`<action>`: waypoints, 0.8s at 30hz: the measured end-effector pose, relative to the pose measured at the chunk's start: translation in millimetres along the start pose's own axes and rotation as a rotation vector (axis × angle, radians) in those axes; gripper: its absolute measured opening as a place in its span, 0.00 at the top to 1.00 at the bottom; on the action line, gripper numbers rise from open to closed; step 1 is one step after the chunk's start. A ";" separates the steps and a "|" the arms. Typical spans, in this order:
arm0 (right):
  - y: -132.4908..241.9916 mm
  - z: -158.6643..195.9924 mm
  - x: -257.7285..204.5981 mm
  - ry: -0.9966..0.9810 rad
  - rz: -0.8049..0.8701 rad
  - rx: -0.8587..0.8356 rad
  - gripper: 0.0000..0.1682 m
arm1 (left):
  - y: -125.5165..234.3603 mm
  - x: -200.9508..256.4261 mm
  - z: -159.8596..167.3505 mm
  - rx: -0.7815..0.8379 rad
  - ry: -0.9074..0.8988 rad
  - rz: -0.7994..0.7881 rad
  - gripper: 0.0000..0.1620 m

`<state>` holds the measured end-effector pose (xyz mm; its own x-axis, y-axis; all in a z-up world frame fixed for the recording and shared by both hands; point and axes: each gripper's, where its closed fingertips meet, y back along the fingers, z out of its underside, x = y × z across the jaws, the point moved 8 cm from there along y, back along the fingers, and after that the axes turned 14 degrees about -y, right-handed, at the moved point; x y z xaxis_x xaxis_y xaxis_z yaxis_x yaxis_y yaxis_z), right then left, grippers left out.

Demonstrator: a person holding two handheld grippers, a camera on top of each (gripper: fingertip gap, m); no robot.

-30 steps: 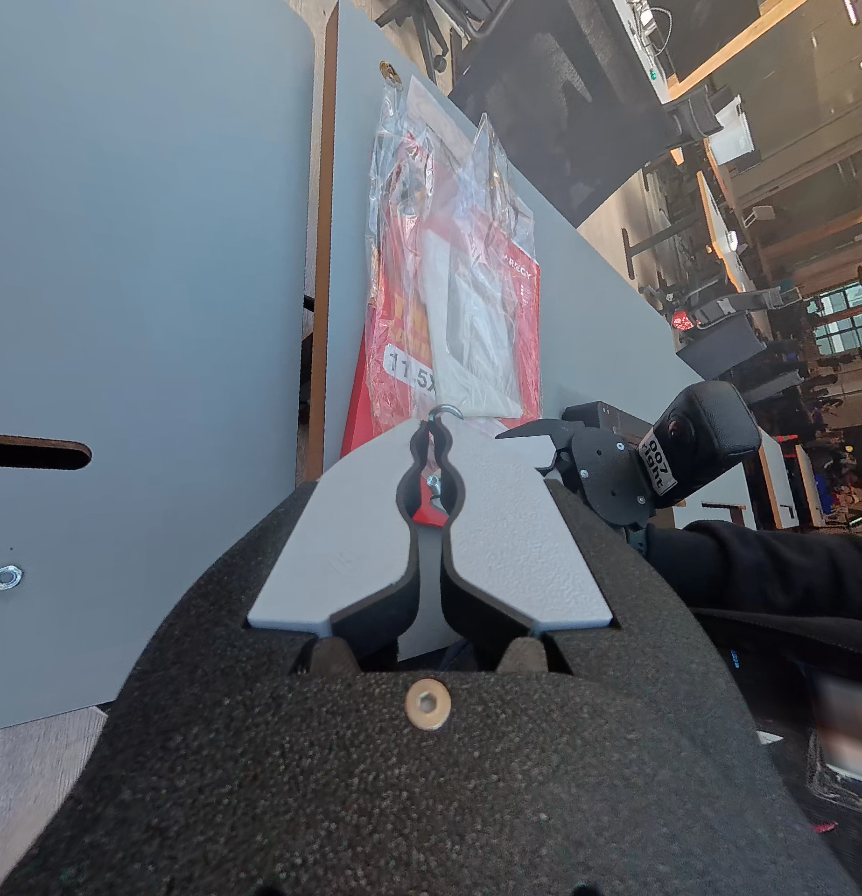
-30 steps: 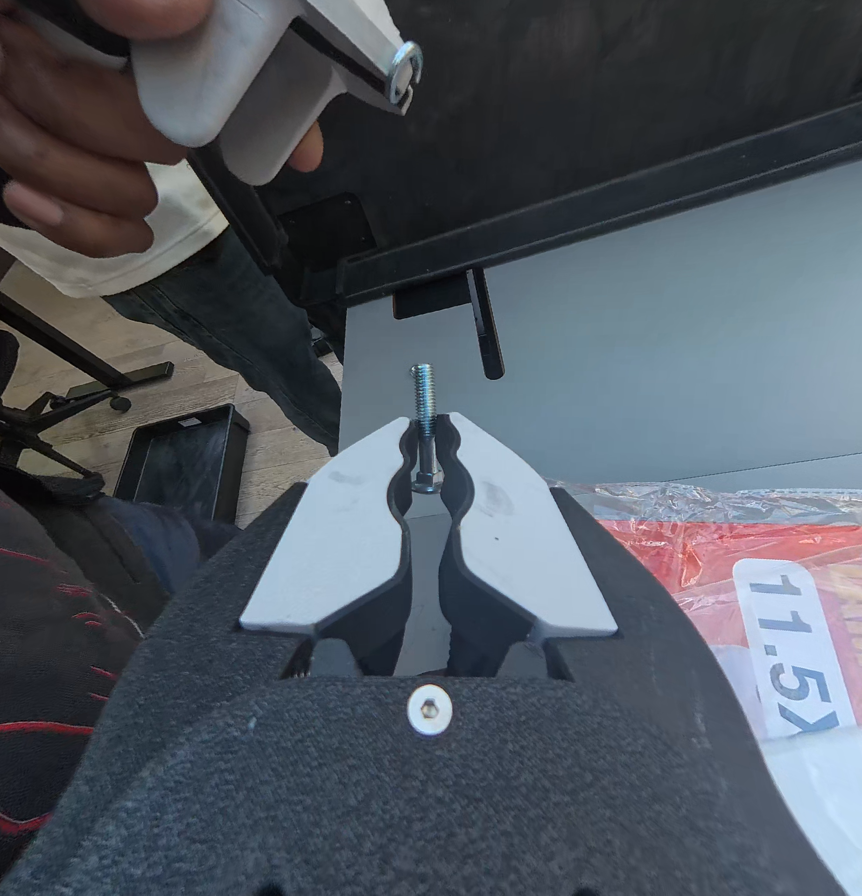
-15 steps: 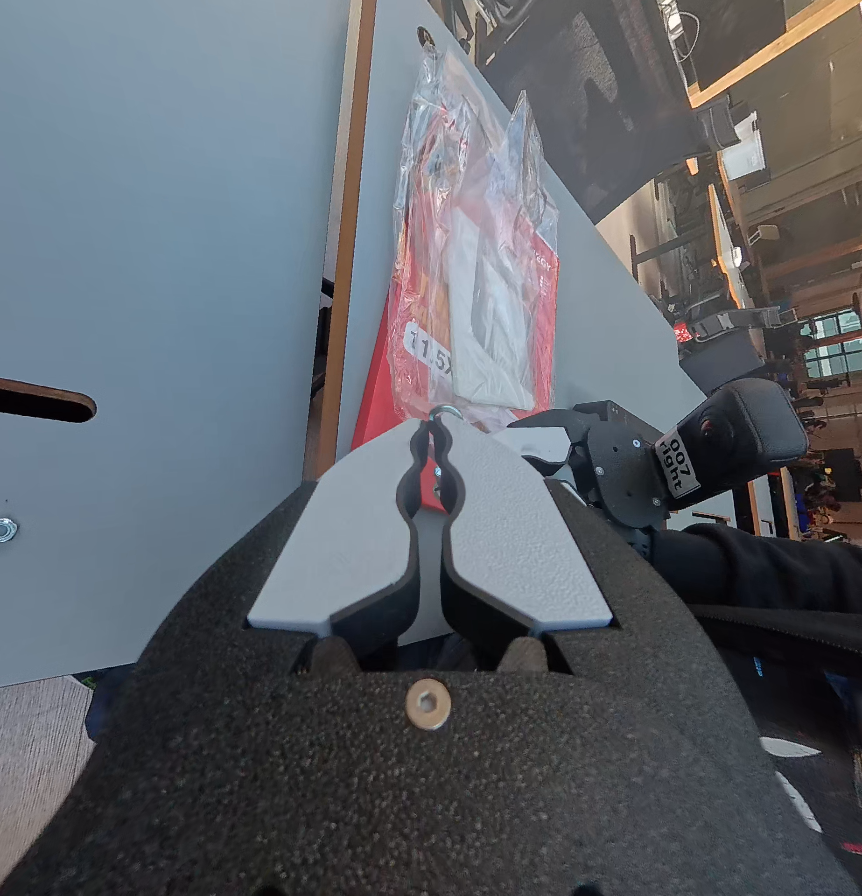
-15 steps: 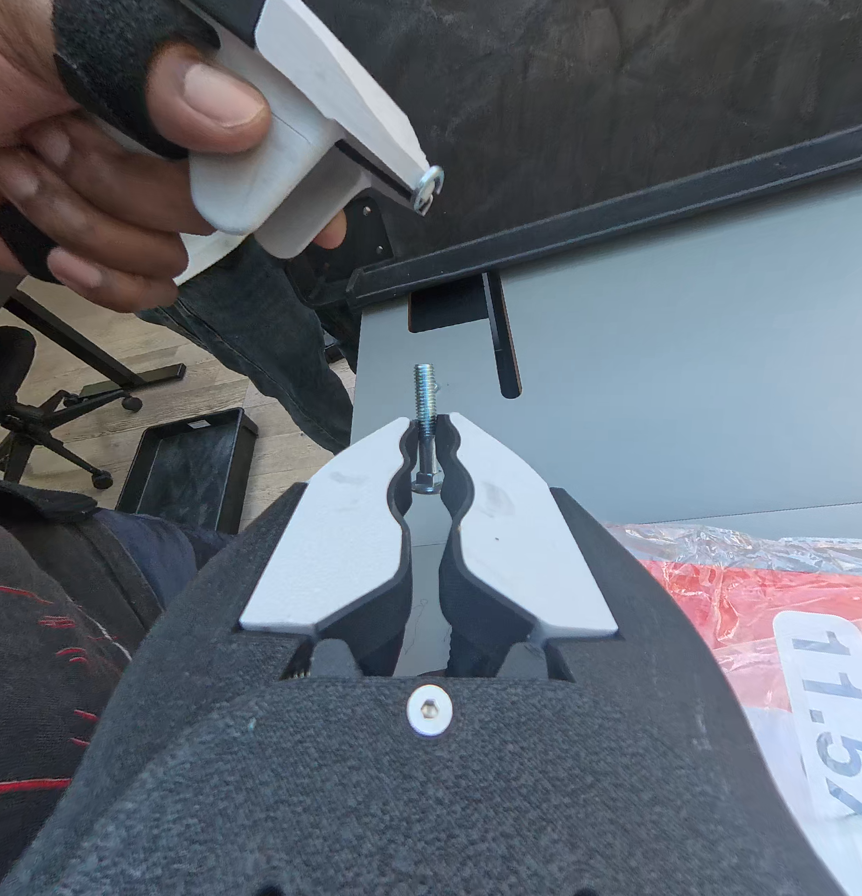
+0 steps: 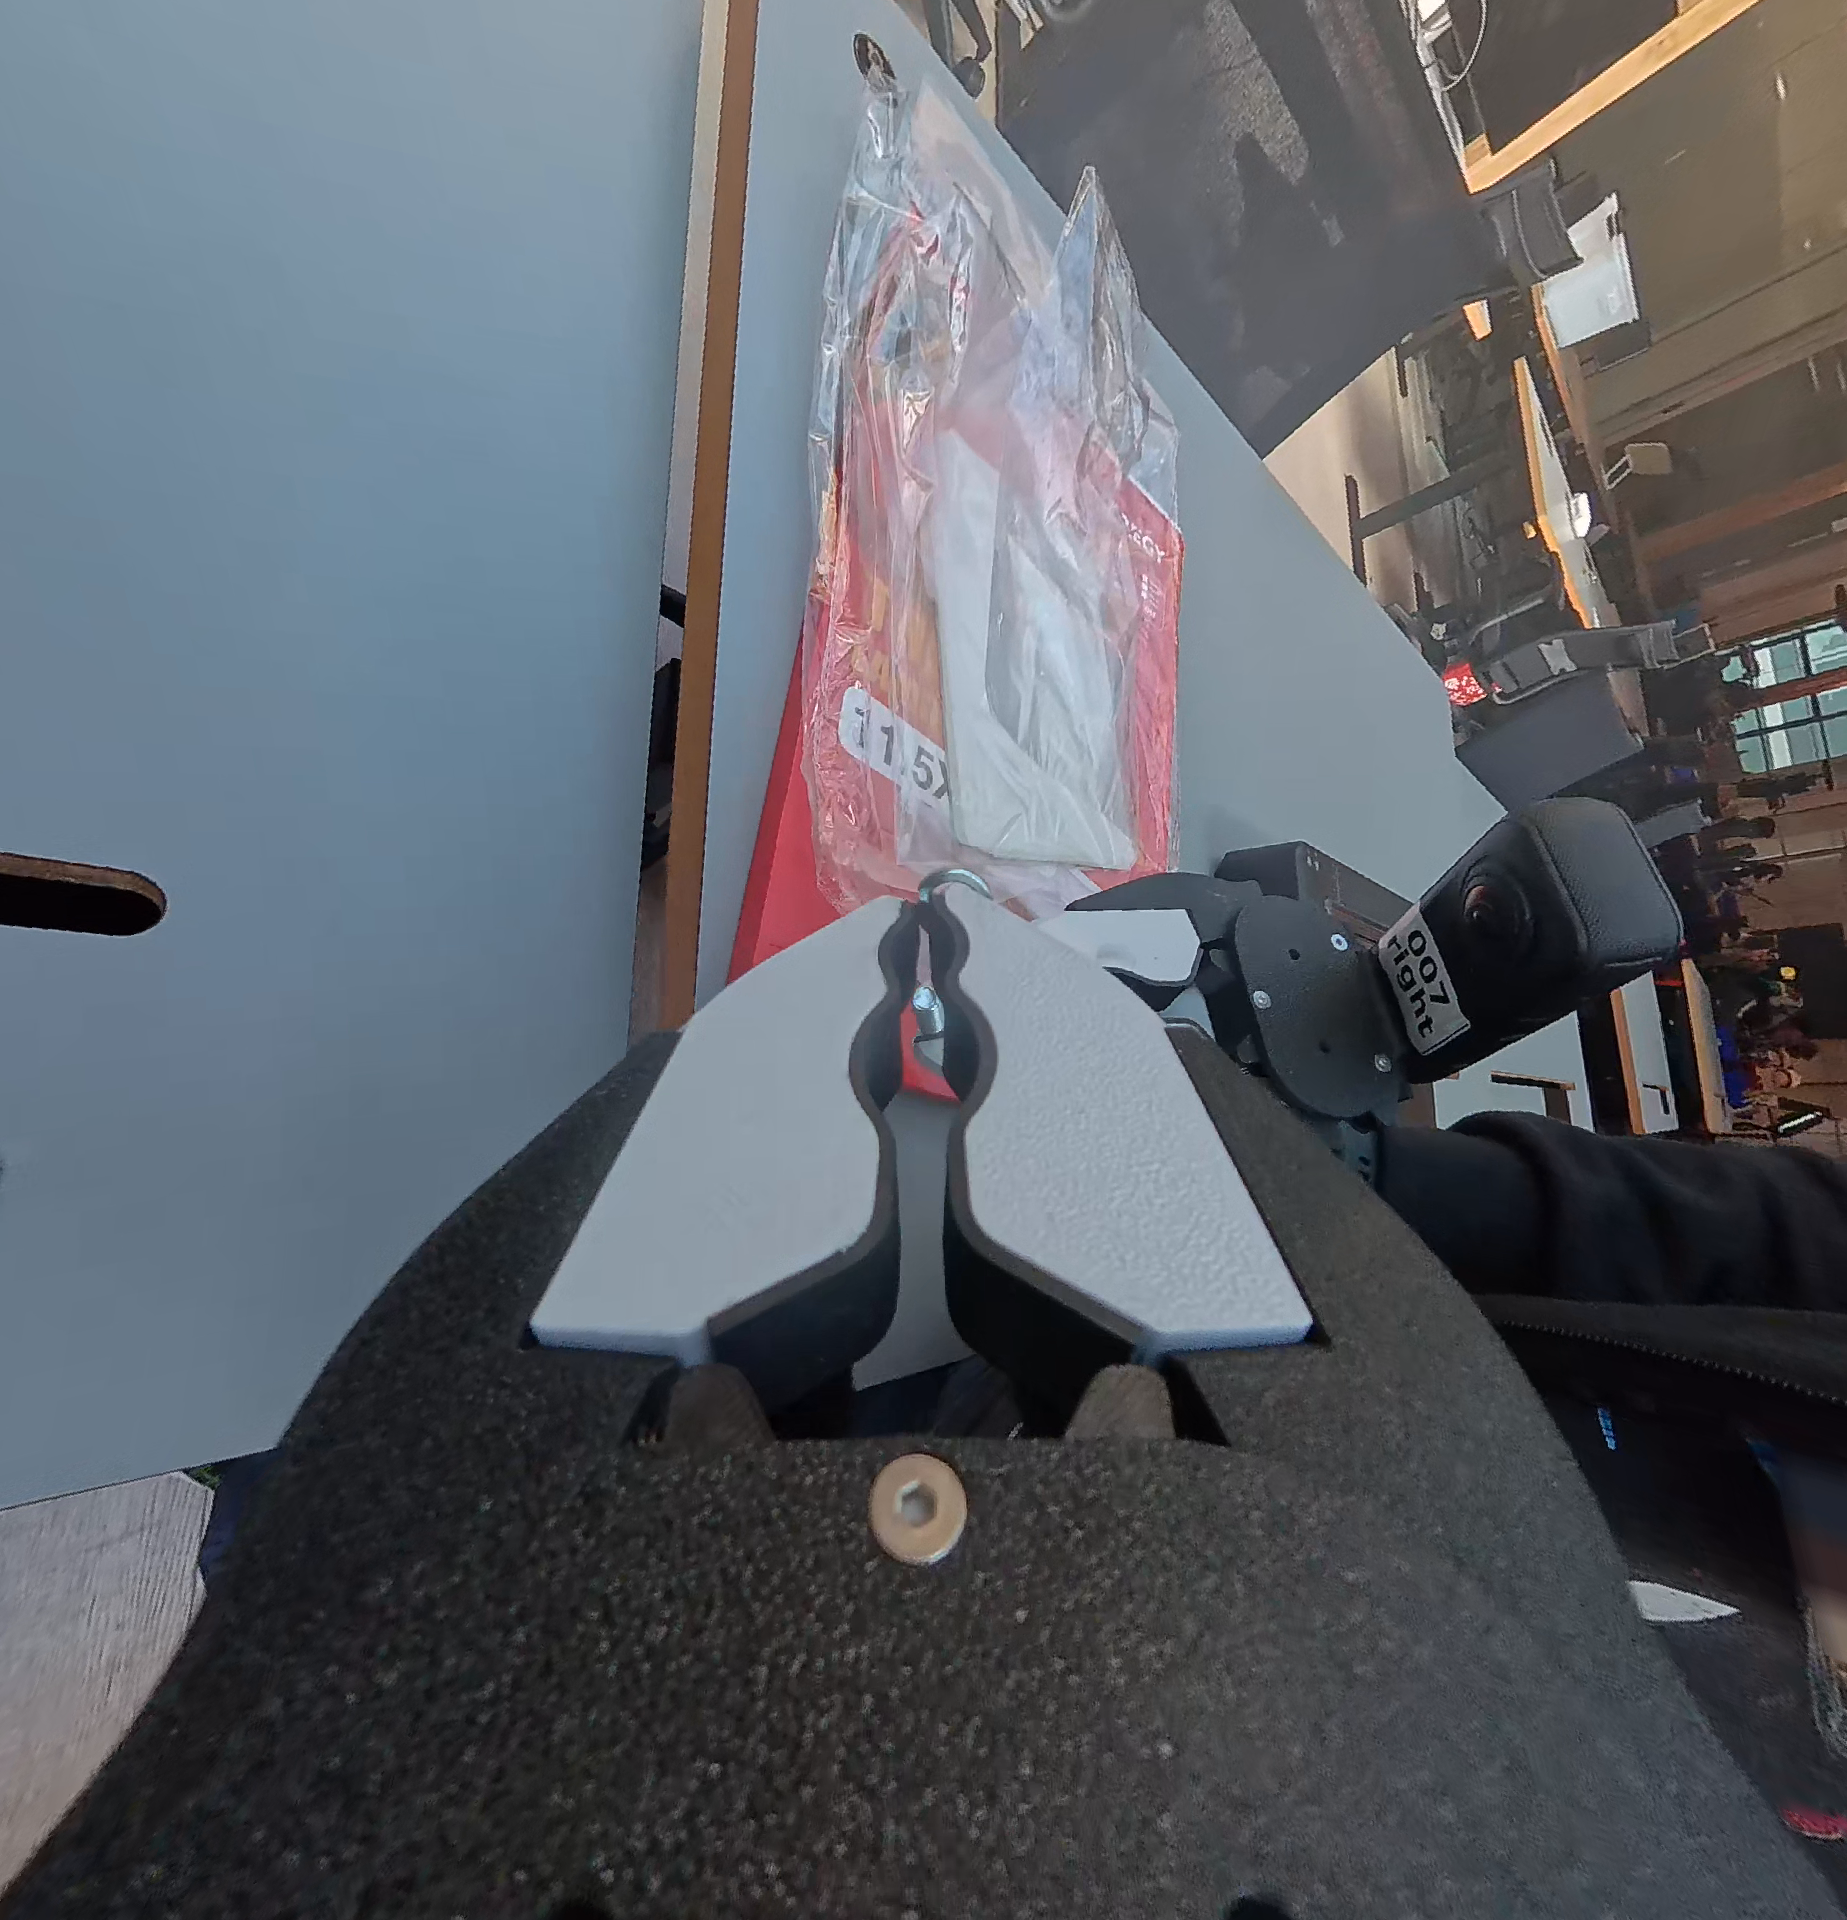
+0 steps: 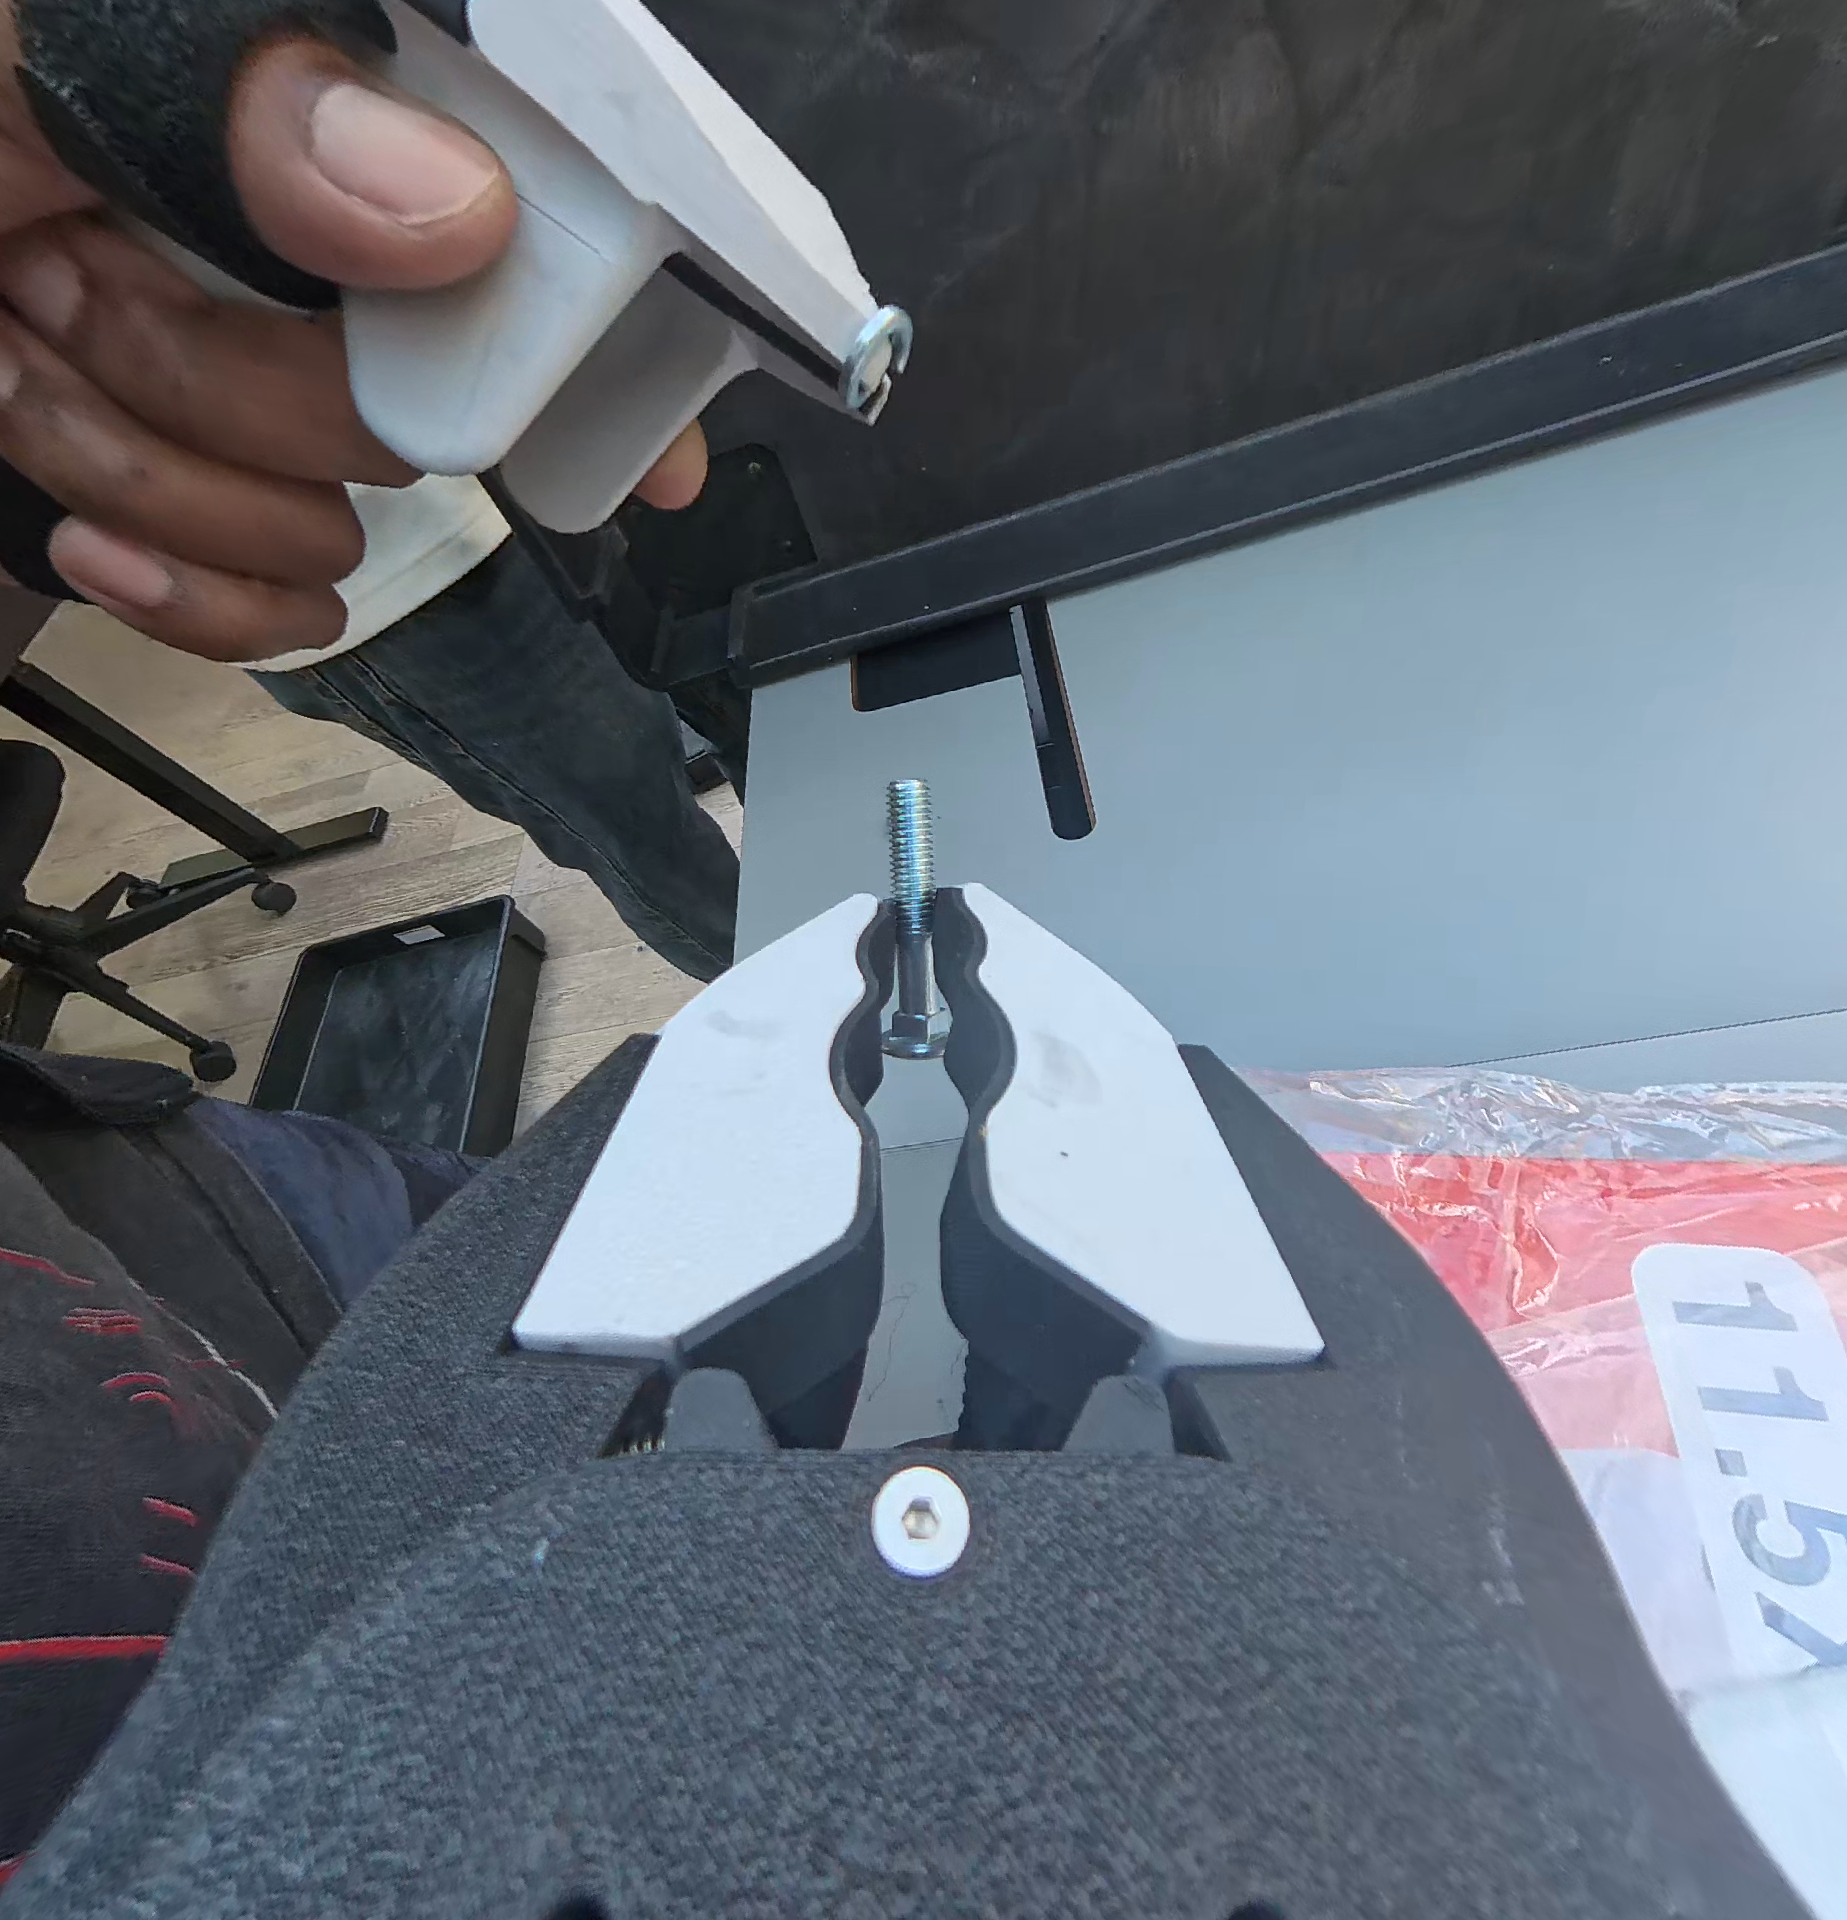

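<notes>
Jaws of the right gripper point(image 6: 917, 902) clench a threaded bolt point(image 6: 911, 914) at frame centre, while the left gripper point(image 5: 929, 914), upper left in the right wrist view, pinches a split lock washer point(image 5: 945, 886) before a red plastic-wrapped packet point(image 5: 992, 582).

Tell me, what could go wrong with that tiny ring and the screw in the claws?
The left claw pinches the split ring only by its edge at the very tips, so it could pop out.

The right claw grips the bolt low on its shank, threads sticking out; a bump might tilt it or push it back.

The ring's hole looks barely wider than the bolt, and both are held in the air, so they may miss each other.
</notes>
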<state>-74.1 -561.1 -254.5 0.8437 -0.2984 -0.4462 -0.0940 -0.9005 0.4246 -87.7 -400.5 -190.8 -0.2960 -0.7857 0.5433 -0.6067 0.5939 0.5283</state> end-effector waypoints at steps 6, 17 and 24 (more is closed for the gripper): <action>5.2 2.0 5.4 -0.009 0.016 0.001 0.96 | -7.9 7.8 -0.1 -0.007 -0.022 0.024 0.99; 6.8 4.7 7.5 -0.019 0.023 0.006 0.96 | -8.1 11.9 -0.3 -0.010 -0.034 0.031 0.99; 5.0 4.7 7.5 -0.021 0.021 0.012 0.96 | -6.5 14.8 0.1 -0.015 -0.045 0.033 0.99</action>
<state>-70.7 -569.3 -259.4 0.8302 -0.3237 -0.4538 -0.1178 -0.8977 0.4246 -88.2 -416.0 -186.2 -0.3486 -0.7725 0.5308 -0.5849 0.6218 0.5208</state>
